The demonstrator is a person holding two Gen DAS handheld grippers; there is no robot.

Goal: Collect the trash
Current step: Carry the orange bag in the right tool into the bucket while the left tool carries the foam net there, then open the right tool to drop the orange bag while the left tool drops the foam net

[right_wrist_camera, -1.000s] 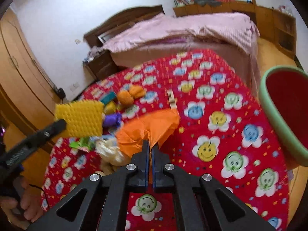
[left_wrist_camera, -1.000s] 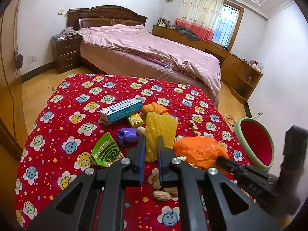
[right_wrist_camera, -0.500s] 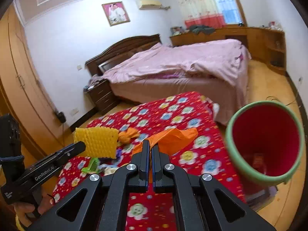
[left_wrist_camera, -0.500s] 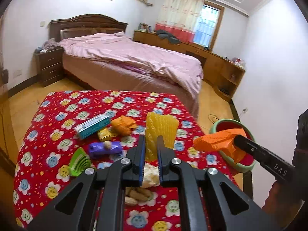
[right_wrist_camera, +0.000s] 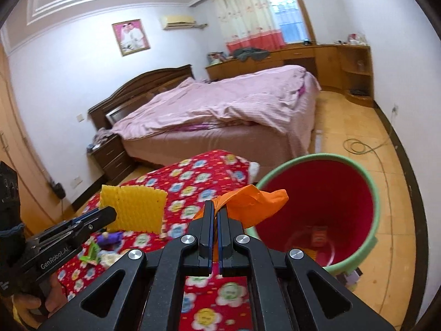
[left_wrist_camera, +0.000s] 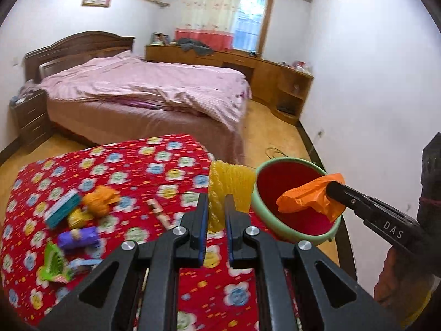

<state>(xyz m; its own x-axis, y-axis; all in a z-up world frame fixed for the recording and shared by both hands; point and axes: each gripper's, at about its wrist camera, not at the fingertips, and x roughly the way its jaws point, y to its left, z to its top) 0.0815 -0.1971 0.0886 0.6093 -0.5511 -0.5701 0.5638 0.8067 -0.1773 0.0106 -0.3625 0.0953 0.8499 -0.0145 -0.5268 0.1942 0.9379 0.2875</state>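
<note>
My left gripper (left_wrist_camera: 215,207) is shut on a yellow ribbed foam sheet (left_wrist_camera: 230,186), held upright just left of the bin's rim. From the right wrist view the same foam sheet (right_wrist_camera: 136,209) hangs over the table beside the left gripper (right_wrist_camera: 110,213). My right gripper (right_wrist_camera: 215,213) is shut on a crumpled orange plastic bag (right_wrist_camera: 253,202), which hangs over the open mouth of the red bin with a green rim (right_wrist_camera: 369,193). In the left wrist view the orange bag (left_wrist_camera: 308,197) sits over the bin (left_wrist_camera: 275,223), clamped by the right gripper (left_wrist_camera: 329,187).
A table under a red flowered cloth (left_wrist_camera: 132,165) still carries a teal box (left_wrist_camera: 62,208), an orange lump (left_wrist_camera: 100,200), a purple wrapper (left_wrist_camera: 78,237) and a green wrapper (left_wrist_camera: 53,262). Some scraps (right_wrist_camera: 318,235) lie in the bin's bottom. A pink bed (left_wrist_camera: 143,93) stands behind.
Both grippers have swung right from over the table towards the bin, each carrying its item. The orange bag now hangs over the bin's mouth and the foam sheet is at its rim.
</note>
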